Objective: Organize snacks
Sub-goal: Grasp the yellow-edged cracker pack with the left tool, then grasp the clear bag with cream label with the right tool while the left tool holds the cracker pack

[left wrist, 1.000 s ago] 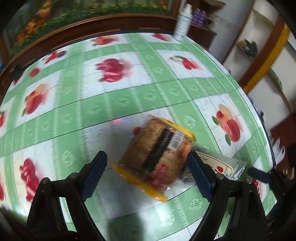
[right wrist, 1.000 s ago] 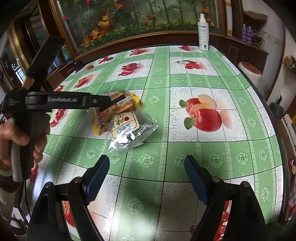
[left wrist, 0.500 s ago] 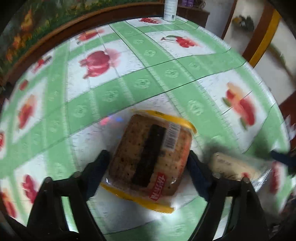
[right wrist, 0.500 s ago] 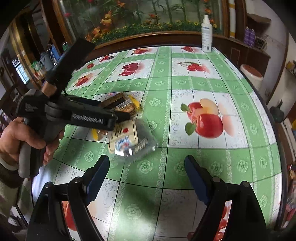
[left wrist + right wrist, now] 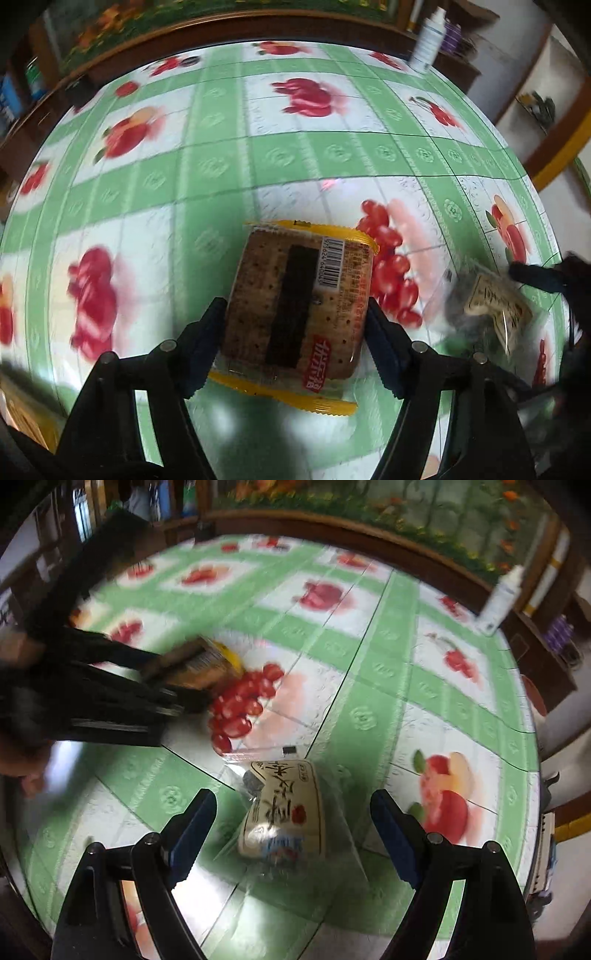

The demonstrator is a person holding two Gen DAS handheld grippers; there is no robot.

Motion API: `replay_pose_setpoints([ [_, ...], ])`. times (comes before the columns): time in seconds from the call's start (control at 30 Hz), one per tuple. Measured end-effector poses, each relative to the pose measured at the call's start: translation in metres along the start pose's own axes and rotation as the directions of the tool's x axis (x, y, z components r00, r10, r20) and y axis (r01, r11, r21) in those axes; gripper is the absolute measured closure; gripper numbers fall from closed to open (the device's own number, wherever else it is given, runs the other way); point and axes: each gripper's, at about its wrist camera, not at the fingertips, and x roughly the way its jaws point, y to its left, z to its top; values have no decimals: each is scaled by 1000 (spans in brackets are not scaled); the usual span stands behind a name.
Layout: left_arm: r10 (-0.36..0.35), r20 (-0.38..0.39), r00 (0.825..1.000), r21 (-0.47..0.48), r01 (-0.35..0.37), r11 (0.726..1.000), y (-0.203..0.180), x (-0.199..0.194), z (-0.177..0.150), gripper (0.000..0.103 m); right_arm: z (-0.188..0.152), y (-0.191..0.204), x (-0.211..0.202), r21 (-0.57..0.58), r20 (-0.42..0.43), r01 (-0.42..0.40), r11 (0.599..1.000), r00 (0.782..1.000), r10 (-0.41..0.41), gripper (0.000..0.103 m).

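My left gripper (image 5: 294,314) points down at the table, jaws closing, both pads pressed on the sides of a cracker packet (image 5: 291,280) with yellow sealed ends and a barcode. In the right wrist view that packet (image 5: 199,664) is a blur at the left, in the dark left tool. My right gripper (image 5: 293,799) hangs over a clear snack bag with a cream label (image 5: 284,812). Its jaws are opening and the bag lies between them, untouched by either pad. The same bag (image 5: 491,306) shows blurred at the right of the left wrist view.
A round table with a green and white fruit-print cloth (image 5: 258,166) carries everything. A white spray bottle (image 5: 498,598) stands at its far right edge. A wooden ledge with flowers curves behind the table. A person's hand (image 5: 22,760) holds the left tool.
The left jaws have closed from wide open onto the cracker packet, which has shifted away from the clear bag. The right gripper has rolled and moved over the clear bag, now between its fingers.
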Motion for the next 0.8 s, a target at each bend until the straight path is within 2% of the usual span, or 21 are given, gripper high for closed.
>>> replay_pose_setpoints([
  [0.03,0,12,1000,-9,0,1000,2,-5,-4,30,-1,-2,8,9,-28,-10,1000,1000,10,19],
  [0.07,-1,23,1000,-18,1,1000,4,-10,-9,30,-5,-5,15,40,-42,-47,998,998,48,27],
  [0.1,-5,39,999,-30,6,1000,6,-17,-16,30,-11,-7,15,63,-29,-81,995,996,83,29],
  [0.27,-42,50,998,-49,44,998,9,-31,-38,30,-34,-10,-6,120,60,-131,984,990,124,41],
  [0.43,-57,47,997,-44,60,997,4,-39,-56,30,-45,-4,-13,137,80,-125,983,990,115,44],
  [0.6,-59,70,996,-28,61,998,0,-54,-68,30,-53,5,-20,92,43,-99,991,995,95,45],
  [0.7,-70,73,995,-14,71,997,-2,-59,-73,30,-57,6,-21,81,21,-105,991,994,103,43],
  [0.77,-75,73,994,-12,76,997,-3,-61,-76,30,-59,6,-24,80,10,-86,993,996,85,36],
  [0.8,-75,74,994,-12,76,997,-3,-61,-78,30,-59,9,-27,61,1,-63,996,998,64,36],
])
